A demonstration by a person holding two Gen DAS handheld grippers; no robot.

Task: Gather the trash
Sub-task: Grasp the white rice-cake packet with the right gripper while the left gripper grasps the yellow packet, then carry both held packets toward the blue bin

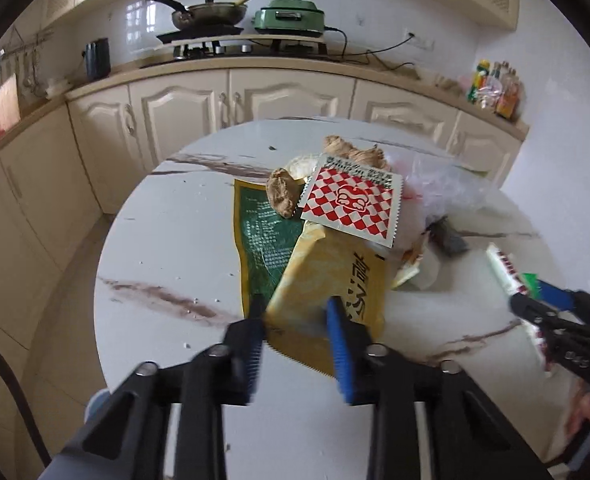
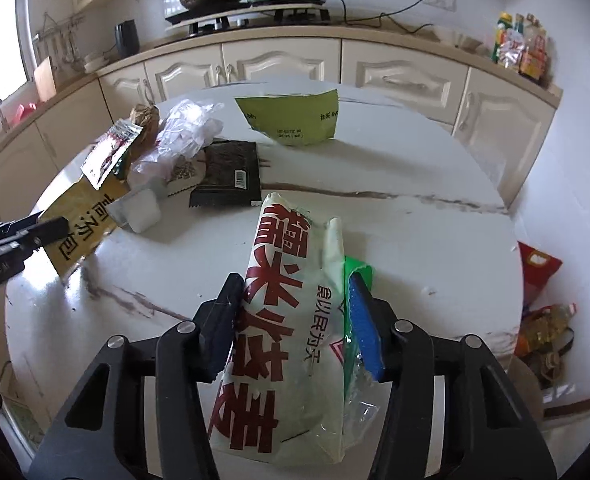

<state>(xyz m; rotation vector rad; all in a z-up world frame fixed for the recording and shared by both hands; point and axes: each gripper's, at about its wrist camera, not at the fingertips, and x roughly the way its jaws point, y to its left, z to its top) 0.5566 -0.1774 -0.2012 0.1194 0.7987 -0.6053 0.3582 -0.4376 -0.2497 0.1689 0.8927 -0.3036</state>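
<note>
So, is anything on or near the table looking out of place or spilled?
Yes. Wrappers lie on the floor beside the round table, off the tabletop. Small crumbs dot the marble near the yellow packet.

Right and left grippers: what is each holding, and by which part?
The right gripper is shut on the white rice bag, pinched across its middle. The left gripper grips the yellow packet at its near edge.

A pale green plastic rice bag with red characters [image 2: 291, 320] is clamped in the right claw [image 2: 295, 320] above the round white marble bench [image 2: 415, 248].
</note>
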